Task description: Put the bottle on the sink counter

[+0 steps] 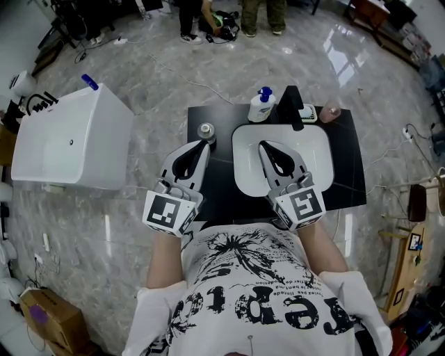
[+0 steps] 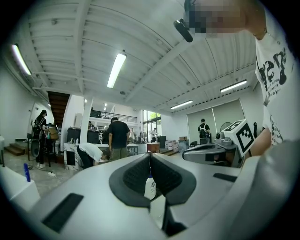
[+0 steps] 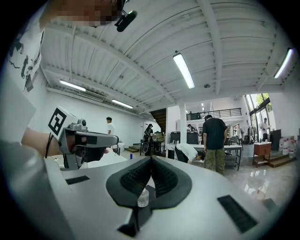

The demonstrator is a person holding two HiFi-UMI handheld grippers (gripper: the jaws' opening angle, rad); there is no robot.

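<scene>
A white pump bottle point(image 1: 262, 106) with a blue top stands at the back of the black sink counter point(image 1: 348, 167), left of the black faucet point(image 1: 293, 106). A small clear bottle point(image 1: 206, 131) with a metal cap stands on the counter's left part. My left gripper point(image 1: 204, 144) hovers just in front of it, shut and empty. My right gripper point(image 1: 263, 145) is over the white basin point(image 1: 313, 149), also shut and empty. Below the left gripper's point(image 2: 150, 154) closed jaws the white bottle point(image 2: 150, 187) shows. The right gripper point(image 3: 151, 158) view shows the clear bottle point(image 3: 143, 198) the same way.
A soap dish point(image 1: 308, 112) and a pinkish cup point(image 1: 329, 113) sit at the counter's back right. A white tub point(image 1: 69, 139) stands on the marble floor to the left. People point(image 1: 261, 17) stand beyond the counter. A cardboard box point(image 1: 52, 316) lies at the lower left.
</scene>
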